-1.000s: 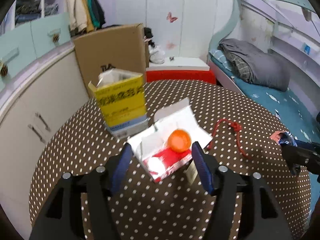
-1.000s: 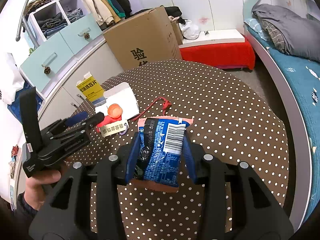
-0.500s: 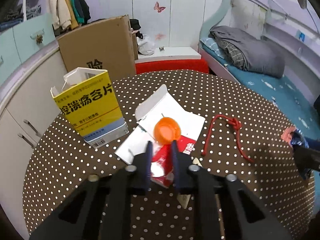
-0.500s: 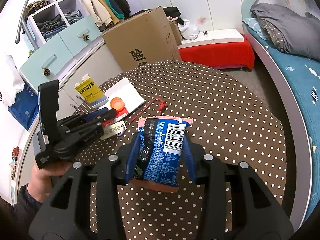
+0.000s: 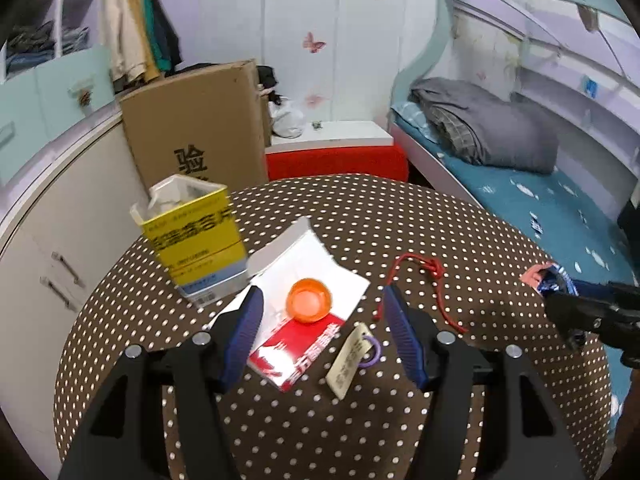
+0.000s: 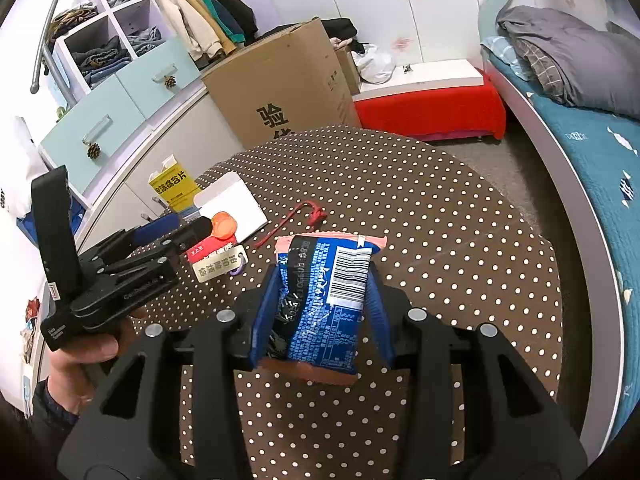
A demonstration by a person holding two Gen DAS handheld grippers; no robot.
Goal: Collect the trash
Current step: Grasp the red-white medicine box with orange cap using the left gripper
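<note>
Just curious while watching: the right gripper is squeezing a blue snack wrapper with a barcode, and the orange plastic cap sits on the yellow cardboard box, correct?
Not quite. The orange plastic cap sits on the flattened red-and-white carton, beside the yellow cardboard box, as the left wrist view shows. The right gripper does squeeze the blue snack wrapper.

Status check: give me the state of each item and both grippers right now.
Left gripper: jaws opening, nothing gripped, red and white box between them.
Right gripper: shut on blue snack bag.
Yellow box: upright, top flap open.
Red and white box: opened flat on the table.
Orange cap: resting on that box.
Red string: lying loose, knotted.
</note>
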